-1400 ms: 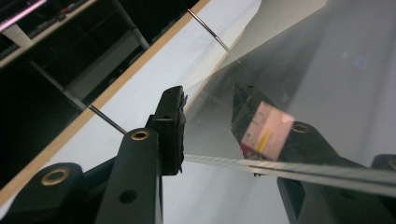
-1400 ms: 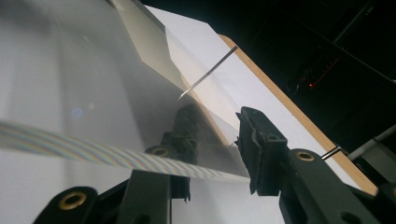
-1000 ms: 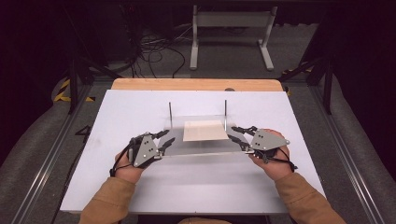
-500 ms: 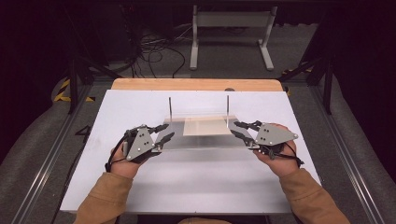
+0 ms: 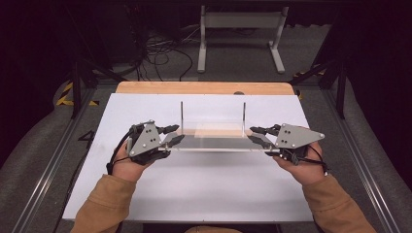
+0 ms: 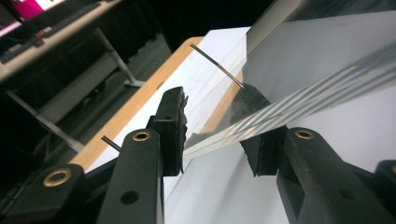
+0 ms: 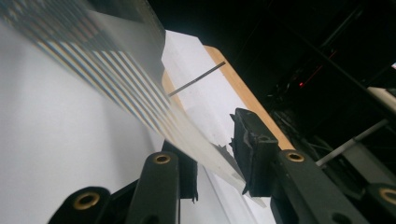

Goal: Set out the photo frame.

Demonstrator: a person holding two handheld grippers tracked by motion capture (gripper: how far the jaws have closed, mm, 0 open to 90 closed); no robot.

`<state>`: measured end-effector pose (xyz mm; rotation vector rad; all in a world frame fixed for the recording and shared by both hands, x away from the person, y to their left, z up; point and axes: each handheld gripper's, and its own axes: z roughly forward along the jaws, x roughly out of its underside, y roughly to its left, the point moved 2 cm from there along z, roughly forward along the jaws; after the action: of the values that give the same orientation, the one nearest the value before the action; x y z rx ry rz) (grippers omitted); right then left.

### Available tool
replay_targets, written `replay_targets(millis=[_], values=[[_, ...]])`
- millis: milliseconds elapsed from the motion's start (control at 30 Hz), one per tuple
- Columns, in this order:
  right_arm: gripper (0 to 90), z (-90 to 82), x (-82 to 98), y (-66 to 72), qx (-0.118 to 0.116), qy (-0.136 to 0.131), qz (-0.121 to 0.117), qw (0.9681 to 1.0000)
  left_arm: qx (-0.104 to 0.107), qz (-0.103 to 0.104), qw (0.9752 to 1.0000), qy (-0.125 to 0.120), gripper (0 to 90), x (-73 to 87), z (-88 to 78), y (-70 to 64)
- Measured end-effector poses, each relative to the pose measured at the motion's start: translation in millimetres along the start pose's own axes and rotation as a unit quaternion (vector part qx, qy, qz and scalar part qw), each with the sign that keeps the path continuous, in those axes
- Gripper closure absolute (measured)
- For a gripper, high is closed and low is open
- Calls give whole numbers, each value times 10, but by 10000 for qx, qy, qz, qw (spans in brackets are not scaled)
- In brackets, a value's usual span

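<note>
Left gripper (image 5: 171,135) and right gripper (image 5: 257,135) clamping opposite ends of clear sheet (image 5: 214,138), centre of high view, over white table (image 5: 204,184); sheet's long axis running left-right.

Left gripper view: left gripper (image 6: 215,135) pinching sheet (image 6: 299,98) edge, sheet stretching toward upper right.

Right gripper view: right gripper (image 7: 212,158), having just been closing, gripping sheet (image 7: 107,51) corner, sheet stretching toward upper left.

Your clear panel (image 5: 214,138) is nearly invisible from above, its edges barely traceable against the white table (image 5: 194,194). In the left gripper view its far end runs off the frame; in the right gripper view it blurs into streaks. Your sleeves (image 5: 102,204) are cut off at the bottom edge.
</note>
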<state>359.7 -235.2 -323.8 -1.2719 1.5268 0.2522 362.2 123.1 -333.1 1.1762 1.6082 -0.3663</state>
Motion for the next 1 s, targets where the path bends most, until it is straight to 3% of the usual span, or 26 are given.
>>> replay_targets(millis=[267, 467, 533, 600, 667, 733, 933, 1000], values=[[710, -92, -67, 8, -238, 198, 222, 9993, 303, -111, 9994, 84, 630, -86, -16, -34], [710, -122, -55, 11, -423, 201, 420, 9980, 538, -216, 9983, 104, 636, -134, -36, -63], [711, -144, -59, 13, -508, 158, 494, 9974, 725, -369, 9966, 142, 639, -141, -46, -52], [711, -173, -80, 22, -533, 135, 475, 9974, 997, -583, 9931, 180, 649, -136, -41, -20], [713, -180, -96, 36, -550, 183, 446, 9973, 1319, -803, 9880, 68, 660, -129, -28, 1], [718, -169, -76, 45, -646, 207, 526, 9963, 1366, -821, 9872, 25, 657, -140, -19, -2], [721, -163, -6, 27, -625, 188, 651, 9957, 1200, -540, 9913, -38, 650, -224, 17, -9], [721, -162, 17, 10, -615, 151, 689, 9956, 1196, -533, 9913, -93, 646, -248, 40, 6]])
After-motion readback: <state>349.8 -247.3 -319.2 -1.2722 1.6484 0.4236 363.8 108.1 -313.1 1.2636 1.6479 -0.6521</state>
